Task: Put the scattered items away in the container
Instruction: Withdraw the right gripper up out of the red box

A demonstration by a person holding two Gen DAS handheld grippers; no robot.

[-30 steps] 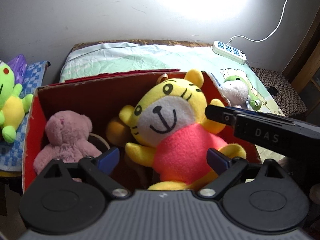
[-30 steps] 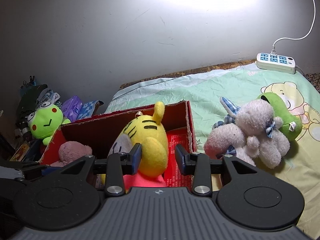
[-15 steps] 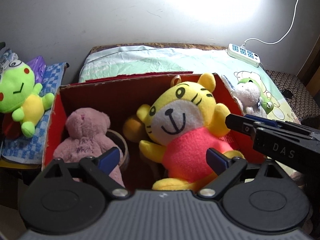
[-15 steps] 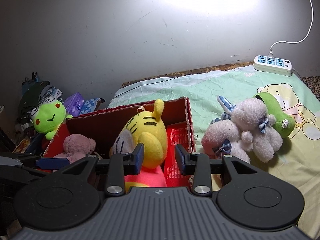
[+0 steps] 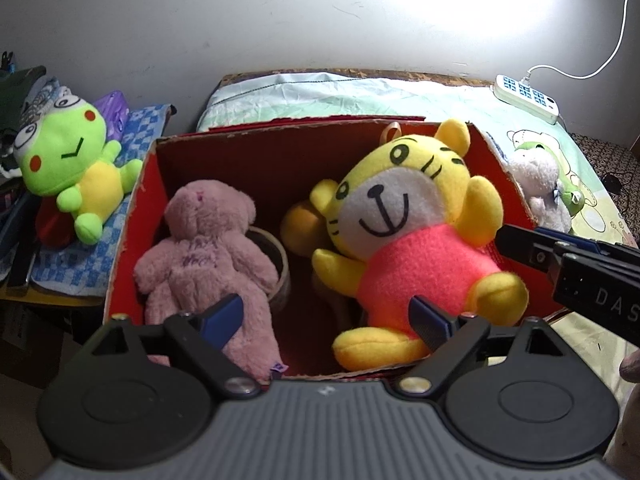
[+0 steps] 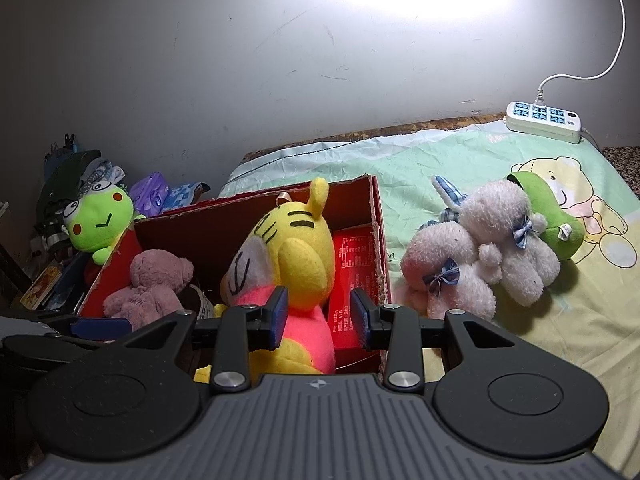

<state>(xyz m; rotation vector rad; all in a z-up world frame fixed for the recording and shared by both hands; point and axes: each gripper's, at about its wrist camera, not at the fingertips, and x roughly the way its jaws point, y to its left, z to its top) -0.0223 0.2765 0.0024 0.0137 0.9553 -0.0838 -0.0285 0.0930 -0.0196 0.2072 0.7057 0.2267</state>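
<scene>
**Soft toys in a red box, two grippers poised above**

A red cardboard box (image 5: 132, 216) sits on a bed with a pale green sheet (image 6: 420, 160). Inside it, a yellow tiger toy (image 5: 404, 236) in a pink shirt lies face up at the right, and a pink bear (image 5: 208, 248) lies at the left. The left gripper (image 5: 326, 316) hangs over the box, its jaws spread wide and just closing a little, gripping nothing. The right gripper (image 6: 318, 314), jaws part-way apart, hovers by the tiger's side; whether its pads touch the plush is unclear. On the sheet beside the box lie two pale plush animals (image 6: 480, 256). A green frog toy (image 5: 68, 160) rests outside the box, on a checked cloth.
</scene>
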